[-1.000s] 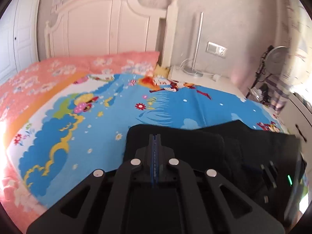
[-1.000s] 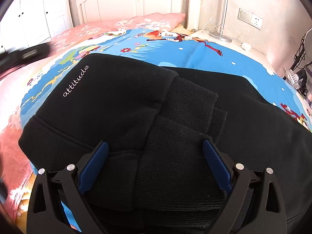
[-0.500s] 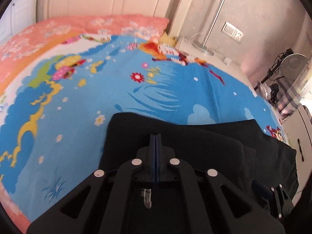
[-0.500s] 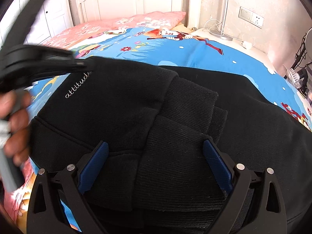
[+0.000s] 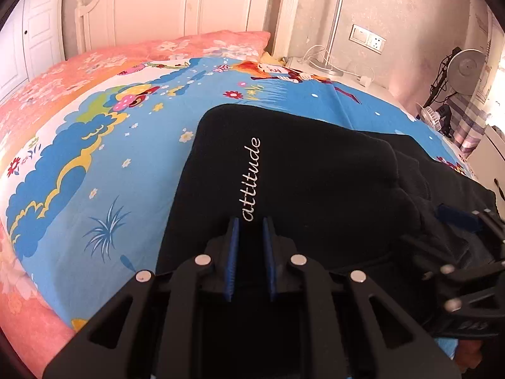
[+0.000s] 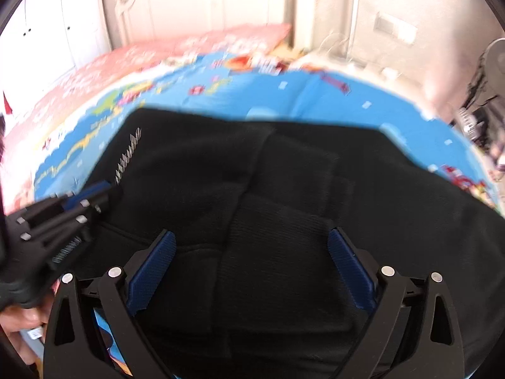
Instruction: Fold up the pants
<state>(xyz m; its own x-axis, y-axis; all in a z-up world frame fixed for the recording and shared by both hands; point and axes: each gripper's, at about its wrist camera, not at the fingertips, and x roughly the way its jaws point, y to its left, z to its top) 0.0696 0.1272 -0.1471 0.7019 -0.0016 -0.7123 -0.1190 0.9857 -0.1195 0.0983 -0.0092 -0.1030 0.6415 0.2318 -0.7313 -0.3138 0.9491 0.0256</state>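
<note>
The black pants point(image 5: 315, 183) lie folded on the bed point(image 5: 104, 164), filling its near right part. Their left edge runs straight from the near side toward the headboard point(image 5: 176, 9), and left of it the blue sheet point(image 5: 132, 189) lies bare as far as the pink border point(image 5: 47, 85). Beyond the far edge of the pants more bare sheet reaches to the pillow point(image 5: 214, 42).

The left gripper point(image 5: 251, 221) hovers over the near left part of the pants, just short of the white "attitude" lettering point(image 5: 252, 178); its blue pads point(image 5: 233, 246) stand a narrow gap apart with nothing between them. The right gripper point(image 6: 249, 243) is spread wide over the ribbed cuffs point(image 6: 277, 246), its pads on either side of the cloth and not pinching it. The right view is blurred.

The two tools sit close together over the same near edge. Right of the bed stand a lamp pole point(image 5: 336, 15), a wall socket point(image 5: 367, 38) and a fan point(image 5: 465, 68). White closet doors point(image 5: 28, 41) lie to the left.
</note>
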